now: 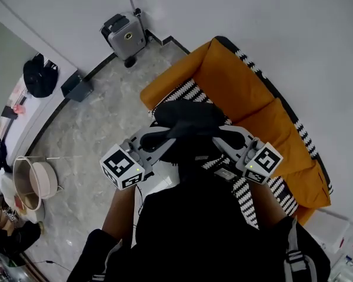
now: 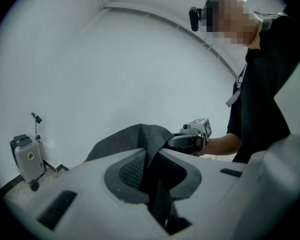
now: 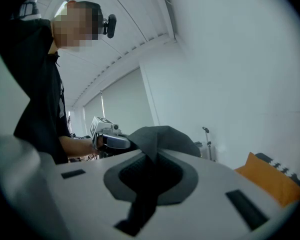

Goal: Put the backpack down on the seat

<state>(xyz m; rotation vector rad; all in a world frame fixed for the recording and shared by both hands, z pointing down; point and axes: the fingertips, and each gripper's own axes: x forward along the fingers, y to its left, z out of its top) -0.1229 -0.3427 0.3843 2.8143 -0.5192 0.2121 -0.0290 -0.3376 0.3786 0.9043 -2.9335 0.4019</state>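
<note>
A black backpack (image 1: 188, 119) hangs in the air between my two grippers, above the front edge of an orange sofa (image 1: 241, 93). My left gripper (image 1: 157, 136) is shut on a fold of the bag's dark fabric (image 2: 135, 139) from the left. Opposite it, my right gripper (image 1: 225, 135) is shut on the fabric (image 3: 162, 136) from the right. In the left gripper view the strap runs down between the jaws, and the right gripper (image 2: 190, 140) shows beyond. The right gripper view shows the left gripper (image 3: 110, 140) across the bag. The bag hides the seat below it.
A black-and-white patterned throw (image 1: 188, 90) lies over the sofa seat and back edge. A grey suitcase (image 1: 125, 35) stands by the far wall, a dark box (image 1: 76, 88) and a white counter with a black bag (image 1: 40, 75) at left, a round basket (image 1: 32, 181) on the marble floor.
</note>
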